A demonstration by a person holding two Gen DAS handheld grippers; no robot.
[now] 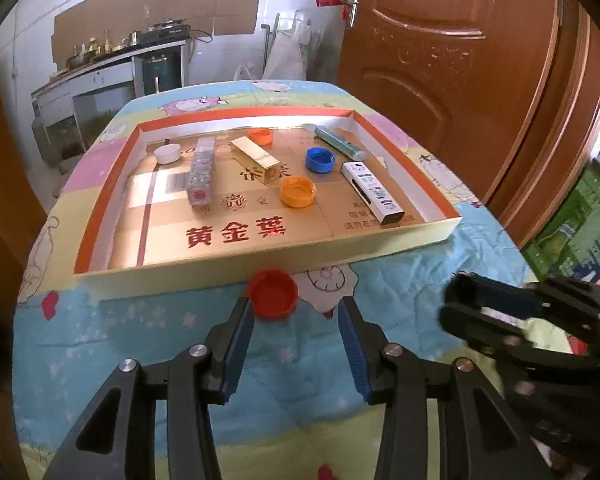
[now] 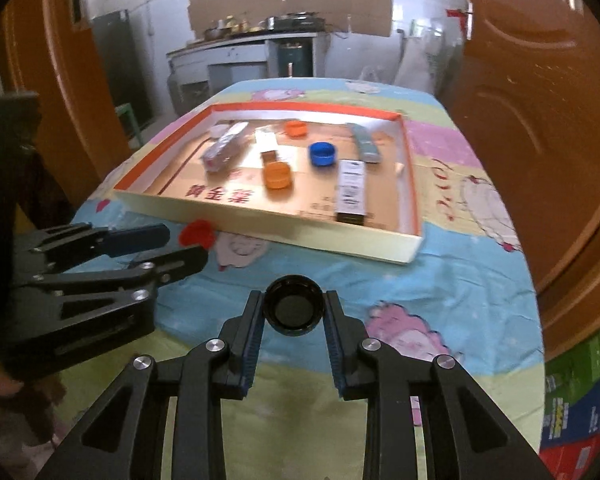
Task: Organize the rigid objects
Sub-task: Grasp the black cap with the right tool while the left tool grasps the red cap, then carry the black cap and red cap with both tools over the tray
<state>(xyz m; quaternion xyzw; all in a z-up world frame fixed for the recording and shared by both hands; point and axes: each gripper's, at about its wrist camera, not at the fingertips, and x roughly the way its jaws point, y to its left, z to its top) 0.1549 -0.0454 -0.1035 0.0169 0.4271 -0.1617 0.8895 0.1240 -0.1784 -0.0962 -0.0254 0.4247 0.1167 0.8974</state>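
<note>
Here, with the black cap (image 2: 294, 307) pinched by the right gripper (image 2: 294, 312), the wide-open, empty left gripper (image 1: 296, 312) should be centred around the red cap (image 1: 272, 295) just ahead before being closed.

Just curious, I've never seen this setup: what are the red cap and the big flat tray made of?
The red cap looks like moulded plastic: smooth, evenly coloured, slightly glossy. The tray seems to be cardboard: thin folded walls, a pale matte outside, an orange rim and a shiny gold printed floor, probably foil-coated.

Beyond the claws stood a white-tiled wall (image 1: 236, 60), a cluttered grey kitchen counter (image 2: 236, 46), and a carved brown wooden door (image 1: 452, 64) to their right.
</note>
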